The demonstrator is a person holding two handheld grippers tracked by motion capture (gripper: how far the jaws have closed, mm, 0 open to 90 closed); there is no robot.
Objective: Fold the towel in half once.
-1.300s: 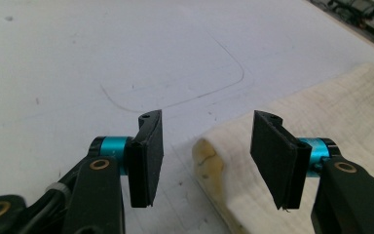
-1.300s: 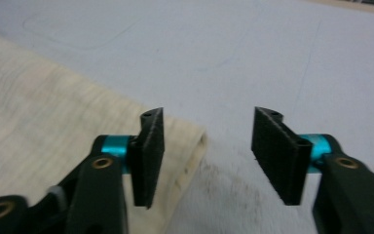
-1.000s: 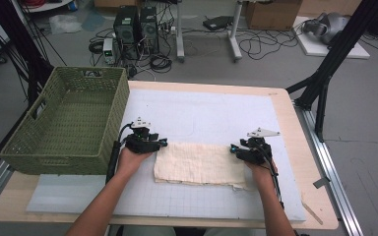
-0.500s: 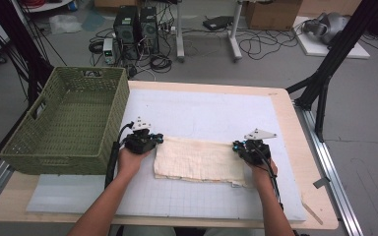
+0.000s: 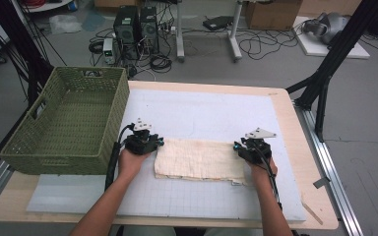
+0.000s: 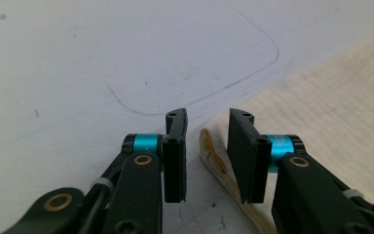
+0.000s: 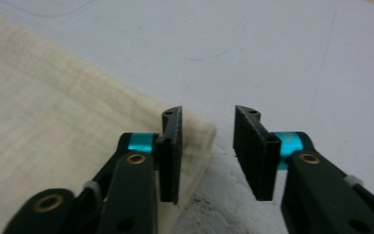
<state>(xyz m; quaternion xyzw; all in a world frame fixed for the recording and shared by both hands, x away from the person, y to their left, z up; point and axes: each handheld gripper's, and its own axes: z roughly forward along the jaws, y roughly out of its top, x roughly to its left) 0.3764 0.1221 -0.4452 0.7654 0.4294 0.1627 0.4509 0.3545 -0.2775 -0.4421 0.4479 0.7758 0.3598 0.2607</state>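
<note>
The folded cream cloth (image 5: 200,160) lies flat on the white mat (image 5: 202,118), between your two tools. Left gripper (image 6: 205,146) and right gripper (image 7: 207,146) are both parted narrowly, holding nothing — each straddles a far corner. Lower them until one jaw slides under the layers, then close both together.
</note>
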